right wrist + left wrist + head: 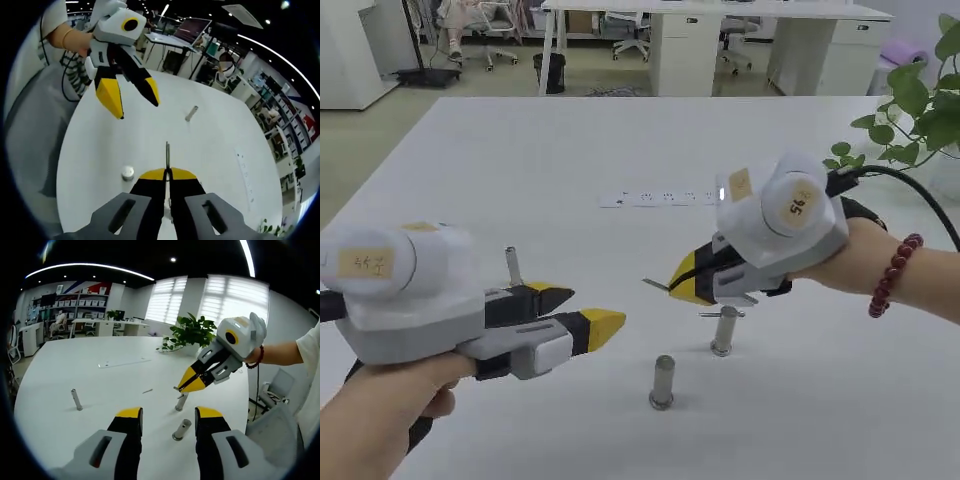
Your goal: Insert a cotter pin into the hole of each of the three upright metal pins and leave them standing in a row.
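Pinching the cotter pin (167,150) in tightly closed jaws, legs poking forward, the right claw (678,284) hovers just above the middle metal pin (724,335). The left claw (582,308) hangs spread wide and empty near the far metal pin (513,265), with the near metal pin (662,383) also upright on the desk (620,160). The thin, springy wire will likely swivel unless gripped at its head, and the stiff, smooth, narrow-footed posts should tip easily, so steady one low on its shaft. The right claw's yellow sticker (801,207) seems to read "95", while the left claw's label (365,264) is too faint to read.
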